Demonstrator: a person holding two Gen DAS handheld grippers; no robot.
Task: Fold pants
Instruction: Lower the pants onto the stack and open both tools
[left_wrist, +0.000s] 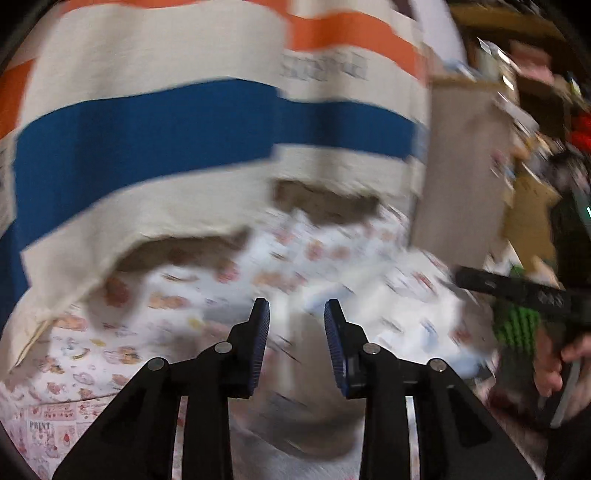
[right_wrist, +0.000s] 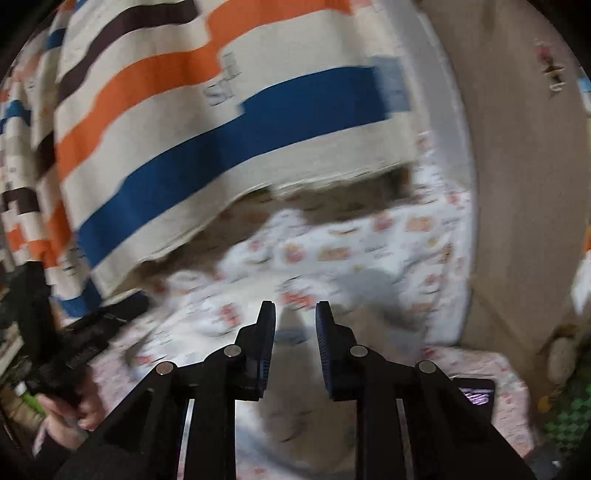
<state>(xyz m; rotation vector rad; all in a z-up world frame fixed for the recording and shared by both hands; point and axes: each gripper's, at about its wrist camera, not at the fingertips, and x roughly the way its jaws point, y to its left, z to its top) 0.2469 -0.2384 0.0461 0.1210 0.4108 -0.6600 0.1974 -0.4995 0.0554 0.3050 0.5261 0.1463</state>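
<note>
Both the left tongs (left_wrist: 296, 310) and right tongs (right_wrist: 294, 312) are pinching folds of white, cartoon-printed fabric pants (left_wrist: 229, 288) beside a striped cloth (left_wrist: 147, 122).

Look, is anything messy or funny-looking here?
Yes. The striped cloth isn't lying flat. Its near edge stands up off the printed cloth, with a dark shadowy gap under it. Nothing looks spilled or torn, though the pictures are blurry.

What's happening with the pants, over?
Left gripper, right gripper: jaws narrow, grip unclear. Striped pants lying on printed sheet, hems nearest. Nothing blocking.
</note>
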